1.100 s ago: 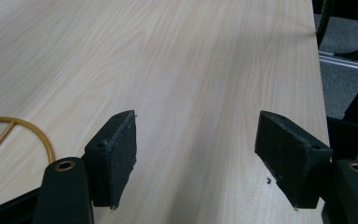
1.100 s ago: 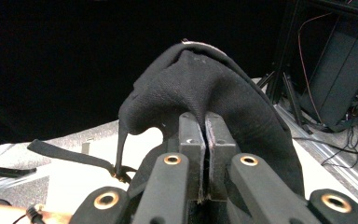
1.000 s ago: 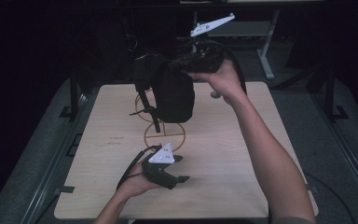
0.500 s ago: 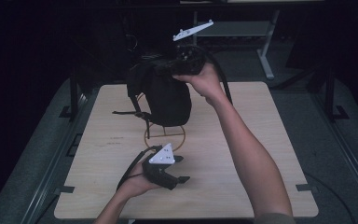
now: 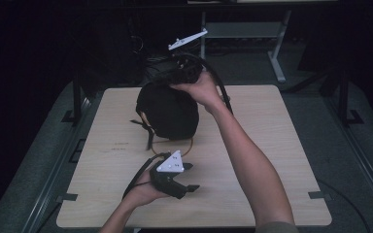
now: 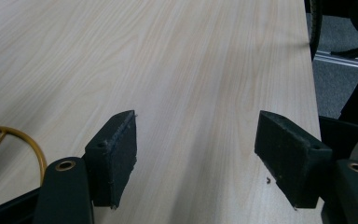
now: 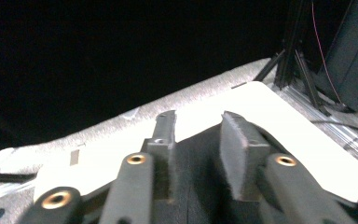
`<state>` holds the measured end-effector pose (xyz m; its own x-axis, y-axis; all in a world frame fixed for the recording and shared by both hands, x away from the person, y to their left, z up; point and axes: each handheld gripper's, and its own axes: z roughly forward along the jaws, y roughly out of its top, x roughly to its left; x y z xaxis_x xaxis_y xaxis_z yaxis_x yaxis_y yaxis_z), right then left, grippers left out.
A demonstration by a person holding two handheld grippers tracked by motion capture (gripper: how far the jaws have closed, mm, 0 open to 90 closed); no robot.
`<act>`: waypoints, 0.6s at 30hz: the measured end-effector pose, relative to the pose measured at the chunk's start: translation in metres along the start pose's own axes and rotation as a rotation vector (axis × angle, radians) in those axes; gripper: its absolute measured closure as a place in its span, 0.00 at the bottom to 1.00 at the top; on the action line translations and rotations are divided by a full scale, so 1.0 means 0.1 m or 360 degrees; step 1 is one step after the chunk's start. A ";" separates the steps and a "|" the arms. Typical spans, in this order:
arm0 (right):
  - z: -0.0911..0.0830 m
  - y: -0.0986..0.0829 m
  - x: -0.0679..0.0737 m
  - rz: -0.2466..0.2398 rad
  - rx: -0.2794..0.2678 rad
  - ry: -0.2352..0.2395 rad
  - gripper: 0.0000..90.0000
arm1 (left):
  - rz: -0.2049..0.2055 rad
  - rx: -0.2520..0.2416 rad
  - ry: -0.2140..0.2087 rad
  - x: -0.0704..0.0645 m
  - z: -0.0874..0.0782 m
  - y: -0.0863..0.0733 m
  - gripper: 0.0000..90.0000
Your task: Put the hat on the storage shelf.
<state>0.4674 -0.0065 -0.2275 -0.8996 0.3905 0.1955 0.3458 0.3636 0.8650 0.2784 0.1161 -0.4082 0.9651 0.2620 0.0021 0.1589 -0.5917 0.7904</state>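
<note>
Black jaws of the left gripper (image 5: 188, 177) stand wide apart and hold nothing; in the left gripper view (image 6: 196, 158) bare wood grain shows between the two pads, which rest low over the table. This gripper lies near the front edge of the pale wooden table (image 5: 281, 160), held by the left hand (image 5: 143, 191), its grey three-cornered plate facing up and its jaws pointing toward the person's right. Just beyond it, a thin gold wire ring (image 5: 190, 143) lies on the table surface; an arc of the same ring appears at the lower left of the left gripper view (image 6: 25, 140), apart from the jaws.

Behind the ring sits the black bag (image 5: 167, 110), a rounded, soft-looking item with a strap hanging down its left side, resting toward the rear centre of the table. The right gripper (image 5: 175, 77) is at the bag's top, held by the right hand (image 5: 201, 90). In the right gripper view (image 7: 198, 140) the jaws stand at a narrow gap with black fabric of the bag lying between them; they appear to pinch that fabric at its upper edge.
</note>
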 end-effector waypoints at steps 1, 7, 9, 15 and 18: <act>-0.01 0.00 0.01 -0.0003 0.0009 -0.0003 0.70 | -0.0004 0.0005 0.0002 0.00 0.00 0.00 0.33; -0.10 -0.05 0.01 -0.0005 0.0004 -0.0023 0.63 | -0.0006 -0.0005 0.0016 0.01 -0.02 -0.01 0.33; -0.13 -0.08 -0.02 -0.0002 0.0013 -0.0035 0.62 | -0.0005 0.0004 0.0023 0.02 -0.03 -0.01 0.33; -0.24 -0.17 -0.05 0.0026 -0.0001 -0.0031 0.56 | -0.0045 -0.0012 0.0037 0.04 -0.03 -0.03 0.33; -0.27 -0.21 -0.06 0.0030 0.0002 -0.0035 0.53 | -0.0047 -0.0006 0.0039 0.05 -0.04 -0.04 0.33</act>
<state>0.4582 -0.0396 -0.2338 -0.8868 0.4157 0.2016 0.3630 0.3569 0.8607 0.2815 0.1226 -0.4088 0.9546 0.2980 -0.0061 0.1864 -0.5807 0.7925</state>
